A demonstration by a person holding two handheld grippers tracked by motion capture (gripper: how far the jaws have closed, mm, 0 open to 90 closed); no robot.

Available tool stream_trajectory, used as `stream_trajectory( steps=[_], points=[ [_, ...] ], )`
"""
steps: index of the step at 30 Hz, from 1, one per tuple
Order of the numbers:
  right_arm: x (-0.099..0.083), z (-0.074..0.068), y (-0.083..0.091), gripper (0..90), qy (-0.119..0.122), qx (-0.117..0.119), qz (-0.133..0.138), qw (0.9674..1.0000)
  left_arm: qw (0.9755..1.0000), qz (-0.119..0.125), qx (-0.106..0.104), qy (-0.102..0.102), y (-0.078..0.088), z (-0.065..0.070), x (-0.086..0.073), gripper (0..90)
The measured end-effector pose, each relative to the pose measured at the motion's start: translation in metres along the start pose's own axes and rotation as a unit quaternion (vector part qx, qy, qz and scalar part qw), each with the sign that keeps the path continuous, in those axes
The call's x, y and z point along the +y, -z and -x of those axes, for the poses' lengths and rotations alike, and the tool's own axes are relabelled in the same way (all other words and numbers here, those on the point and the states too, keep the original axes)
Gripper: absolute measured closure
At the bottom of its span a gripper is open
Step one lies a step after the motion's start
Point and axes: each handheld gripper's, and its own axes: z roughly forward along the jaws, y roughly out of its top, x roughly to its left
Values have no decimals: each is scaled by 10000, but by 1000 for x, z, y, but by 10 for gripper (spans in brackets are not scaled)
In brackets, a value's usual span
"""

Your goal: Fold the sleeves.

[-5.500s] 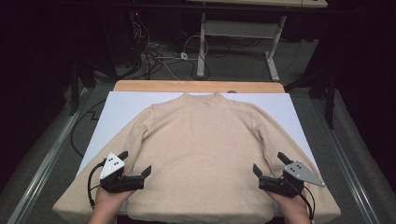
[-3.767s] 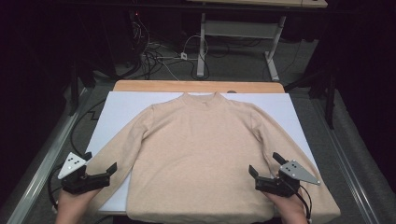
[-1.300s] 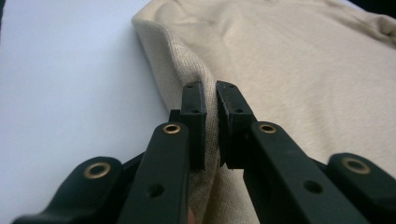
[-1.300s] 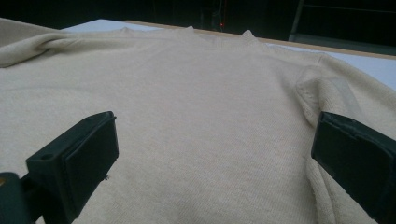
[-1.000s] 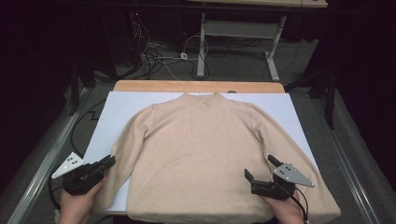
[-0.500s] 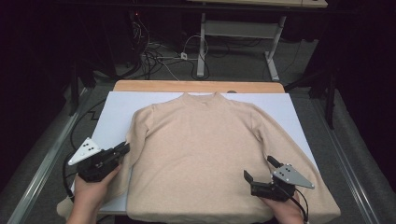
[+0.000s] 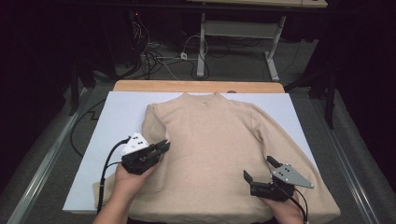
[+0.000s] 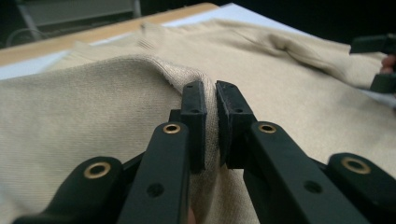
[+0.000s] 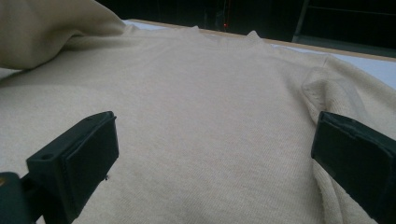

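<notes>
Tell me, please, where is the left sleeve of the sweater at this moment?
In the high view, the left sleeve is folded inward over the sweater body's left side, pinched in the left tongs above the white board.

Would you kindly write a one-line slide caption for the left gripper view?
Left gripper jaws pinch a fold of the beige sweater, lifting it into a ridge above the table.

count: 1 beige sweater [image 7: 219,149], 1 white sheet [image 7: 116,121], 1 bench [image 7: 196,86], 2 grippers: left gripper [image 7: 161,147], right gripper [image 7: 259,170].
</notes>
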Motion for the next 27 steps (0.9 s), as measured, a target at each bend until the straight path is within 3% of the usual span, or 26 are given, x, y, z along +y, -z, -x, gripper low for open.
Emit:
stream_trajectory(
  steps=[4,10,16,21,25,27],
  points=[
    [0,0,0,14,-5,-5,1,10000,9997,-141,-148,-119,-17,10,-3,803],
    [0,0,0,14,4,13,9,10000,9967,-656,-355,-308,-51,28,-12,804],
    [0,-3,-1,14,95,78,-16,9999,9949,-795,-453,-436,-65,38,-18,803],
    [0,-3,-2,14,92,76,-36,9999,9949,-764,-487,-432,-63,41,-19,767],
    [0,-3,0,14,84,75,-7,9999,9969,-547,-363,-424,-45,39,-21,482],
    [0,-3,0,14,79,74,-5,9999,9980,-473,-208,-367,-30,33,-26,448]
  ],
)
